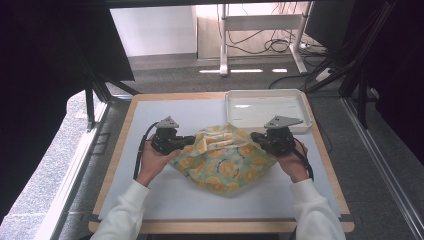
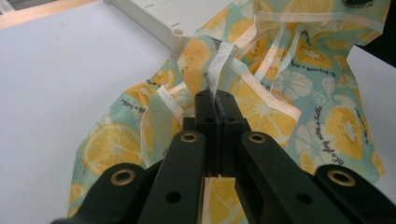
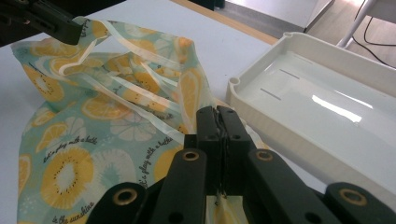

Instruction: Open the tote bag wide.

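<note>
A crumpled cloth [image 1: 225, 160] with a teal ground and yellow citrus slices lies in the middle of the white mat [image 1: 150, 200]. My left gripper [image 1: 190, 141] is shut on its left edge; in the left gripper view the jaws [image 2: 215, 95] pinch a pale hem of the cloth [image 2: 280, 107]. At the cloth's right edge my right gripper [image 1: 255, 137] is shut on the fabric too, with the cloth [image 3: 93, 140] caught between its closed jaws [image 3: 217, 112]. The left gripper [image 3: 51, 21] also appears far off in the right gripper view, holding the opposite edge raised.
An empty white tray [image 1: 265, 92] stands at the back right of the table, just behind the cloth and close to my right gripper; its rim [image 3: 261, 107] is beside the jaws. A wooden border [image 1: 120, 145] runs around the mat. A person's white-sleeved forearms [image 1: 125, 210] come in from the front.
</note>
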### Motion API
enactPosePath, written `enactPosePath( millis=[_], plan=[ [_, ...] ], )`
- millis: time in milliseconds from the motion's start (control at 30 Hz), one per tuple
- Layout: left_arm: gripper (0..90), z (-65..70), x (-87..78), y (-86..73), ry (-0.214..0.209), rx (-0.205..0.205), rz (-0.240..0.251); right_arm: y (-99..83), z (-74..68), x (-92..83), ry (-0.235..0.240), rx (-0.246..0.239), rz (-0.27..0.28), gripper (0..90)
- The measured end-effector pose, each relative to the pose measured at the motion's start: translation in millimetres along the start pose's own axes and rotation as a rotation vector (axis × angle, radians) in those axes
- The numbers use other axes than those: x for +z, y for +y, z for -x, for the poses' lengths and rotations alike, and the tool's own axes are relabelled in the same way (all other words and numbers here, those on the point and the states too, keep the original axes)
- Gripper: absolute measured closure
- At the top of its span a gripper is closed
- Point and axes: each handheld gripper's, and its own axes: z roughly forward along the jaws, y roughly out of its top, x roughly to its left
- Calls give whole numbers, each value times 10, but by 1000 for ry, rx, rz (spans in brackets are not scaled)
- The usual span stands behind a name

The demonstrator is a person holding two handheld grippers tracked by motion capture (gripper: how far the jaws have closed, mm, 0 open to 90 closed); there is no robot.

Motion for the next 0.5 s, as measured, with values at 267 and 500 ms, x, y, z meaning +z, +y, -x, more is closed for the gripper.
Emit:
enactPosePath(
  millis=[267,500],
  plan=[
    [900,29,-76,29,2,4,10,-17,32,-70,-3,4,20,882],
    [900,45,-132,30,-10,-6,15,-37,39,-110,1,9,28,883]
  ],
)
